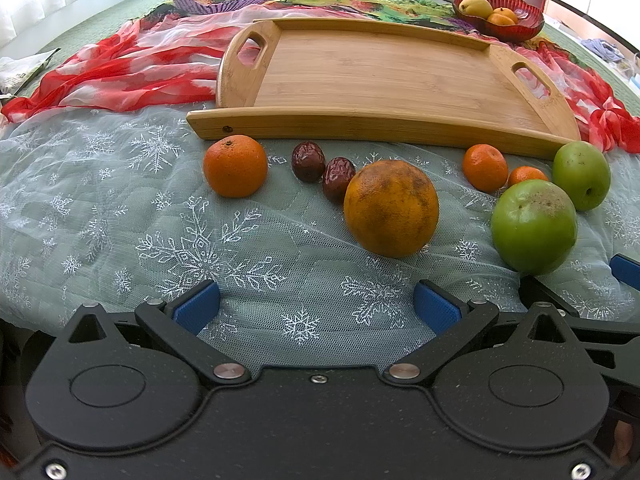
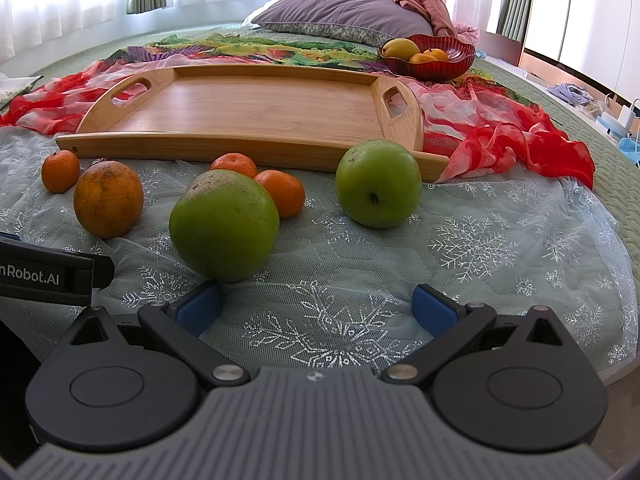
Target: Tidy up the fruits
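My left gripper [image 1: 316,308] is spread wide and empty, its blue pads hovering low over the pale green snowflake-patterned mesh cloth [image 1: 120,216]; my right gripper [image 2: 318,306] is likewise wide and empty, its left pad just beside the nearer large green apple [image 2: 224,224]. Ahead of the left gripper lies the large blemished orange [image 1: 391,208], with two wrinkled dark red dates [image 1: 322,170] touching each other just behind it and a small tangerine [image 1: 235,165] to their left. To the right sit two more small tangerines [image 1: 485,167] near the second green apple [image 2: 378,183], which rests close against the front rim of the empty rectangular bamboo tray with cut-out handles [image 1: 384,120]. Well beyond the tray stands a red ribbed glass bowl [image 2: 456,66] holding a yellow fruit and tangerines. No fruit is on the tray yet, so I judge sorting has not begun. Risks: round fruit on soft bedding may roll when nudged by a pad; the loose mesh may snag on a finger and drag neighbouring fruit; closing on clustered tangerines may pinch two at once; the tray's raised rim may catch a low carry.
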A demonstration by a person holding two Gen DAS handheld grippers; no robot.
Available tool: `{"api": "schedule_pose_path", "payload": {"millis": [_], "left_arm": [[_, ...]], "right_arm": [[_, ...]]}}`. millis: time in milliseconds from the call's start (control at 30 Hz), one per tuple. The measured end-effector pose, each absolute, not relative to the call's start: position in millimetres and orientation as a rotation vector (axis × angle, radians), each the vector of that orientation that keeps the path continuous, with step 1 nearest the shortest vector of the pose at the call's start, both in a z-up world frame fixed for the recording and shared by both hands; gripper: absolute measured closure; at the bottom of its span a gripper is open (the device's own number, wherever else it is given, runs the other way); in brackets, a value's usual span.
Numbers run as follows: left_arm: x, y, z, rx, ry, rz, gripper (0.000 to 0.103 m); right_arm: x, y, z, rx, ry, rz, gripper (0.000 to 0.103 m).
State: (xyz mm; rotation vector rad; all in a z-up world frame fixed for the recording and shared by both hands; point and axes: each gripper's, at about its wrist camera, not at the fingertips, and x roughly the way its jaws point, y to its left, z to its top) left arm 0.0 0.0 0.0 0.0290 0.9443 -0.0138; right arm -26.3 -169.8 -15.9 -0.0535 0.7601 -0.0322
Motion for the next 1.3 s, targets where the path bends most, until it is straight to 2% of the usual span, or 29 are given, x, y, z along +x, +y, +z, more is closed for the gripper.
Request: {"api": "schedule_pose_path", "payload": {"millis": [1300], "left_arm": [[3.0, 2.5, 2.8, 0.052, 0.945, -0.059, 0.000]], "right_arm": [[-33.1, -169.9, -19.6, -0.064, 0.712, -0.019, 0.000]]}}
